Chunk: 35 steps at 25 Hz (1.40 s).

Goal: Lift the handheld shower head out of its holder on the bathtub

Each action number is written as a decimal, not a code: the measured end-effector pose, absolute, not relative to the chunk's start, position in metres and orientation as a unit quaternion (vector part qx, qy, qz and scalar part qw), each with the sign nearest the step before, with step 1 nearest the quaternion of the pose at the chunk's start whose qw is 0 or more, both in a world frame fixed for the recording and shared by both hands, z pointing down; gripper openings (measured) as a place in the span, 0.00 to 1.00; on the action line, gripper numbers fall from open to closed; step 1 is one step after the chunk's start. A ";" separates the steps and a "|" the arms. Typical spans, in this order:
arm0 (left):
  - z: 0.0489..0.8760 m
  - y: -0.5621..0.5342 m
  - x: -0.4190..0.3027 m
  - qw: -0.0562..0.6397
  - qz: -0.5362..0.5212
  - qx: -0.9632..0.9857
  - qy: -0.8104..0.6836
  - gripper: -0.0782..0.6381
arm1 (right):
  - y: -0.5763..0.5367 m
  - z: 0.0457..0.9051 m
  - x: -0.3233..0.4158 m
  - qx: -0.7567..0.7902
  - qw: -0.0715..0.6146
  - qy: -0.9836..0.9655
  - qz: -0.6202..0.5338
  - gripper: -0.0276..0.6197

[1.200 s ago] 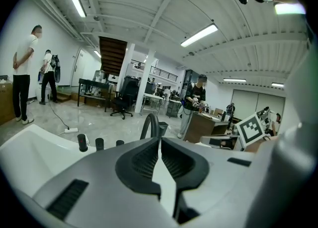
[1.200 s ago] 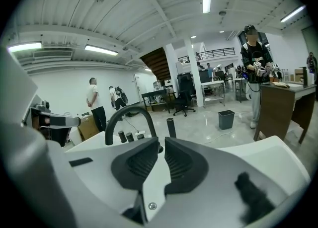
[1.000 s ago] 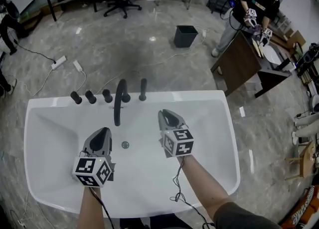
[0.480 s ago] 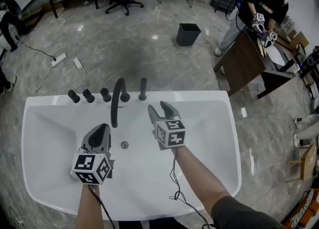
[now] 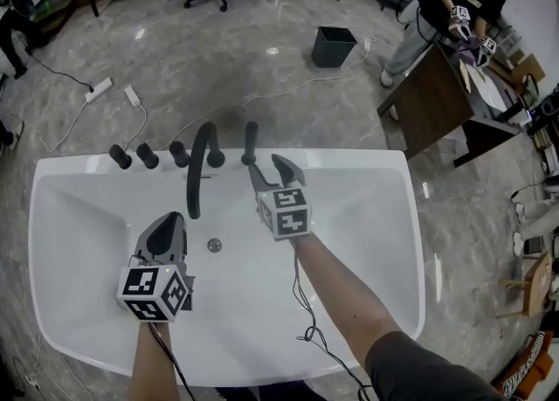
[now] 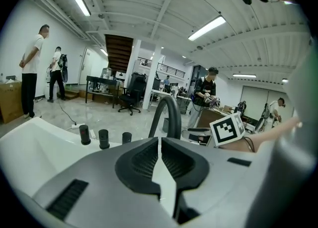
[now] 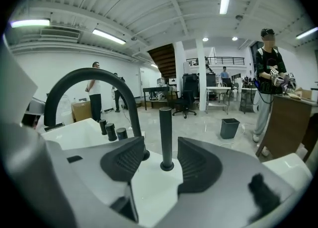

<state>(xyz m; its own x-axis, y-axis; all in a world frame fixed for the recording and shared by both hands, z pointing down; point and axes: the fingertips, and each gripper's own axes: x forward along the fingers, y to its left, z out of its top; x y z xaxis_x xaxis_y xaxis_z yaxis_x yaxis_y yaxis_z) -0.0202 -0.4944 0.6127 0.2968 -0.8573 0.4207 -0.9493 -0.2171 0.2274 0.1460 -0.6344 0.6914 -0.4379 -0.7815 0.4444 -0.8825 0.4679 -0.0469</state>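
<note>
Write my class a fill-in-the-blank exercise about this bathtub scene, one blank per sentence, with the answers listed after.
The rim of the white bathtub carries ___ short black knobs left of the curved black spout. The slim black handheld shower head stands ___ in its holder. The jaws of the left gripper are ___.
Answers: three; upright; shut.

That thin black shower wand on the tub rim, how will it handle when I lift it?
The shower wand is a straight slim rod, so probably stiff and fairly light. Its smooth round surface may slip or twist in a loose grip. It stands upright in a small holder, so it should pull straight up; any hose is hidden.
</note>
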 end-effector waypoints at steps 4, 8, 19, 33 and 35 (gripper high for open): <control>0.612 -0.499 -0.027 0.223 0.093 0.768 -0.593 0.15 | -0.655 0.697 0.141 0.502 0.181 -0.834 0.141 0.37; 0.618 -0.502 -0.029 0.225 0.090 0.764 -0.599 0.15 | -0.671 0.708 0.136 0.501 0.183 -0.834 0.144 0.37; 0.636 -0.504 -0.033 0.234 0.097 0.755 -0.605 0.15 | -0.701 0.726 0.117 0.509 0.181 -0.832 0.127 0.37; 0.645 -0.497 -0.039 0.245 0.105 0.755 -0.599 0.15 | -0.718 0.721 0.103 0.485 0.211 -0.845 0.075 0.27; 0.643 -0.496 -0.039 0.243 0.107 0.757 -0.598 0.15 | -0.716 0.720 0.103 0.484 0.215 -0.844 0.081 0.27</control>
